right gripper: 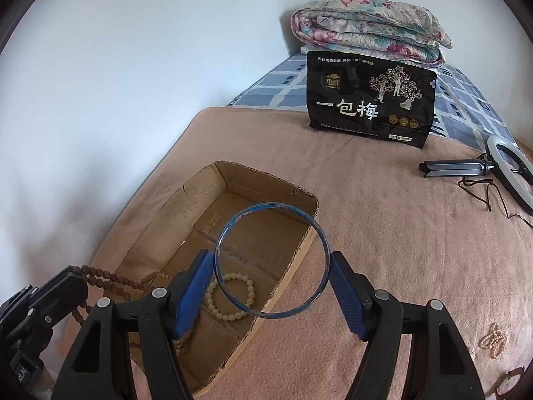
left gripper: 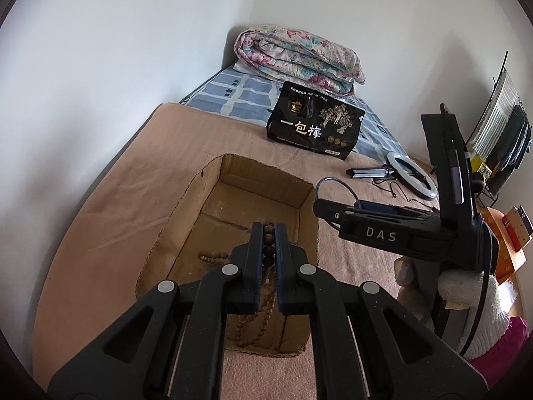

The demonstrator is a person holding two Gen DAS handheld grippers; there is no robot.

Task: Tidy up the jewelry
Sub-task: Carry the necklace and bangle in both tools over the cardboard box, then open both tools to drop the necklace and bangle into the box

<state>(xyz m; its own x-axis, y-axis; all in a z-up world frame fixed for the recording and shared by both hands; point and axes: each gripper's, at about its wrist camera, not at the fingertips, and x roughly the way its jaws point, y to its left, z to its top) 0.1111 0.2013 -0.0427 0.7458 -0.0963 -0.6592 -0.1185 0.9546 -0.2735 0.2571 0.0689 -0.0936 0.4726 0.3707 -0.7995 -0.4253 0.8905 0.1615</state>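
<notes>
An open cardboard box (left gripper: 213,180) (right gripper: 186,200) lies on the tan blanket. My left gripper (left gripper: 268,233) is shut on a brown wooden bead strand (left gripper: 268,250) above the box; the strand hangs into it (right gripper: 110,275). My right gripper (right gripper: 271,265) is shut on a blue bangle (right gripper: 233,223), held upright over the box's right edge; it also shows in the left wrist view (left gripper: 333,180). A cream bead bracelet (right gripper: 248,281) lies in the box. A small pearl strand (right gripper: 494,335) and a brown bracelet (right gripper: 509,378) lie on the blanket at the right.
A black snack bag (left gripper: 313,126) (right gripper: 369,100) stands beyond the box. A folded floral quilt (left gripper: 299,56) (right gripper: 369,30) lies at the bed's far end. A ring light with tripod and cable (left gripper: 409,173) (right gripper: 499,166) lies at the right. A white wall runs along the left.
</notes>
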